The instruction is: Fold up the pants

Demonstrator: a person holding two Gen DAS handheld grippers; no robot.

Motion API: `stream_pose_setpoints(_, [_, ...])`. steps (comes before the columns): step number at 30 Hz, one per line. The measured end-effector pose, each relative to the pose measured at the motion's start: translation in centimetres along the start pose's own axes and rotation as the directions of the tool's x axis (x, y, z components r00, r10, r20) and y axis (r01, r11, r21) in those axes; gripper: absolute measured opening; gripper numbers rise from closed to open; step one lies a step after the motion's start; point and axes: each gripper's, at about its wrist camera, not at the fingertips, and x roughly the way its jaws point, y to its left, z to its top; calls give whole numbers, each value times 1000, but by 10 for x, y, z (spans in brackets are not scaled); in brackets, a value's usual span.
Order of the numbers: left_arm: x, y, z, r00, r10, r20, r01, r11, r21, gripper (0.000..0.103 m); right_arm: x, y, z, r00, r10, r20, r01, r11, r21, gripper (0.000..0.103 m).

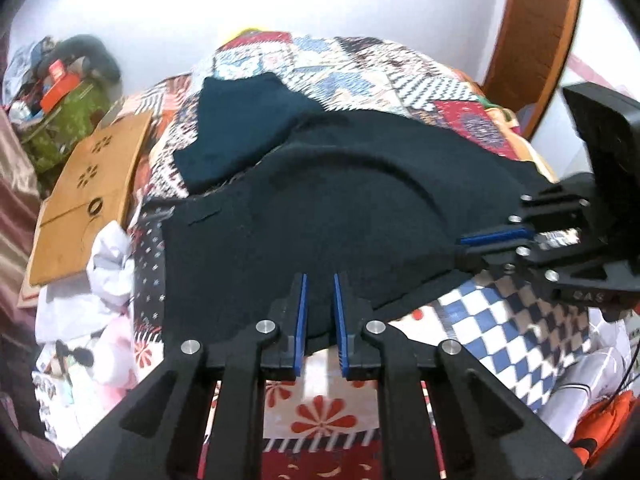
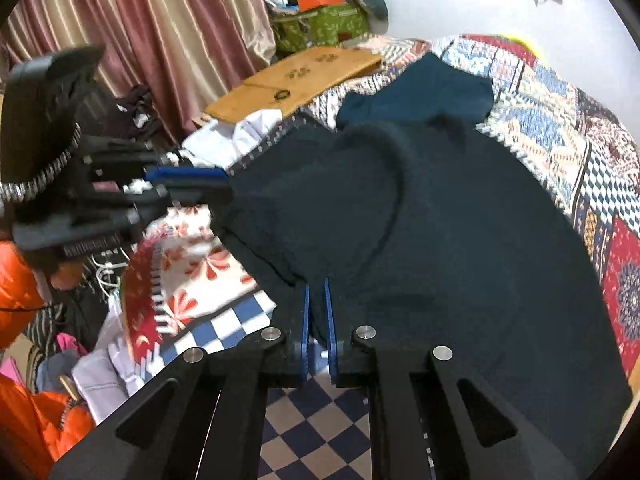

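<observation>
Over the patchwork quilt [image 1: 400,68], both tools tilt steeply downward. Left gripper [image 1: 320,280] and right gripper [image 2: 317,284] each pinch the near hem of the dark pants [image 1: 320,200], spread flat across the quilt.

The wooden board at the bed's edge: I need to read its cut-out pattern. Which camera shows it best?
The left wrist view: there the wooden board lies large and sharp, with its flower cut-outs and a ring on it plain. In the right wrist view it is farther off, foreshortened and slightly blurred.
</observation>
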Motion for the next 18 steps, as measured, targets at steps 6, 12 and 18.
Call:
stream_pose_setpoints(6, [14,7,32,1000,10,9,-10,999,-37,18,-19,-4,9,999,-11,34,10,1000,22,19])
stream_pose_setpoints(12, [51,1,83,997,-70,-14,69,996,-62,57,-38,-44,8,988,-126,88,110,980,166,34])
stream_pose_setpoints(18, [103,-21,102,992,-25,-121,27,1000,11,59,-59,-88,-25,966,-249,75,211,918,335,34])
